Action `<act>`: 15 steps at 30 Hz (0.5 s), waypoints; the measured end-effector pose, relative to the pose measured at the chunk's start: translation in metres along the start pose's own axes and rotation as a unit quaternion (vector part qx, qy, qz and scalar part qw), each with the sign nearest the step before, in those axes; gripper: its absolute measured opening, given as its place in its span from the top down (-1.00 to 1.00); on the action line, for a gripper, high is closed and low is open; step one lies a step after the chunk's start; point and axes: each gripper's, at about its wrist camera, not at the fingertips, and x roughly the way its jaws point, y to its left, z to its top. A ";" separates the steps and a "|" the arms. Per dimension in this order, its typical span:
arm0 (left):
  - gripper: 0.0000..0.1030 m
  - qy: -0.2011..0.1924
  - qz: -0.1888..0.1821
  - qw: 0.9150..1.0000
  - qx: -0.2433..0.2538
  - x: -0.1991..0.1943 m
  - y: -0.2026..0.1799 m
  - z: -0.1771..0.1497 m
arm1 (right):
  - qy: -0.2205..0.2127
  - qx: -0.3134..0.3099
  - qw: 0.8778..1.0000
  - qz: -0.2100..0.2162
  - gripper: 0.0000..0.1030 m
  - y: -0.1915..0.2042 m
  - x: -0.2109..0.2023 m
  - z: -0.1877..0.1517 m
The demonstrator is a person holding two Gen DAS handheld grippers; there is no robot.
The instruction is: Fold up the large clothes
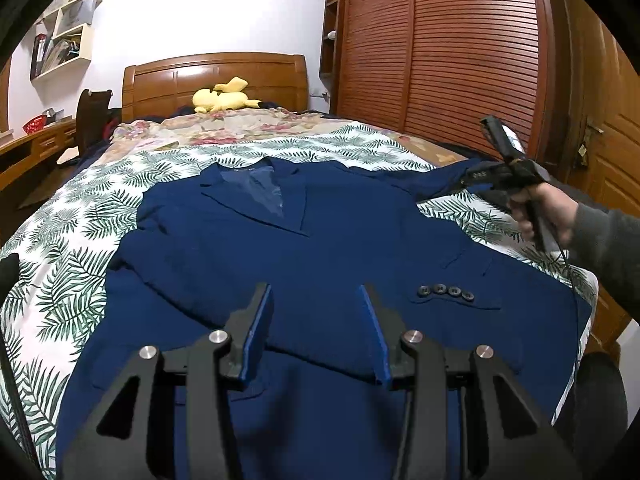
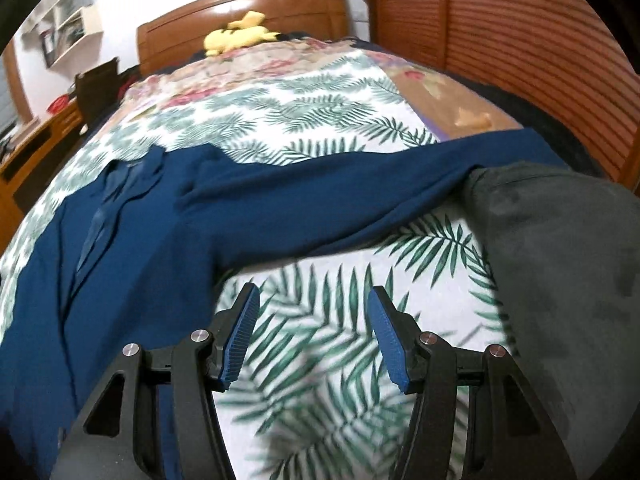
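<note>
Blue jacket (image 1: 304, 248) flat, under open left jaws

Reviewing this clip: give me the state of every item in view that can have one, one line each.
Blue jacket: spread face up on the bed, one sleeve folded across the front, the other stretched sideways.
Left gripper: open, nothing between the pads.
Right gripper: open, empty, over the leaf-print cover.
Wardrobe doors: shut.
</note>
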 end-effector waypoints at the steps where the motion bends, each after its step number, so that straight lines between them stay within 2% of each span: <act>1: 0.17 0.002 -0.001 1.000 0.000 0.001 0.000 0.000 | 0.002 0.005 1.000 0.001 -0.12 -0.003 0.006 0.003; 9: 0.17 0.016 -0.002 1.000 -0.002 0.009 0.001 -0.002 | 0.020 0.063 0.998 0.000 -0.12 -0.025 0.052 0.031; 15: 0.17 0.020 -0.003 1.000 -0.001 0.012 0.001 -0.004 | 0.044 0.131 0.990 -0.015 -0.11 -0.046 0.080 0.042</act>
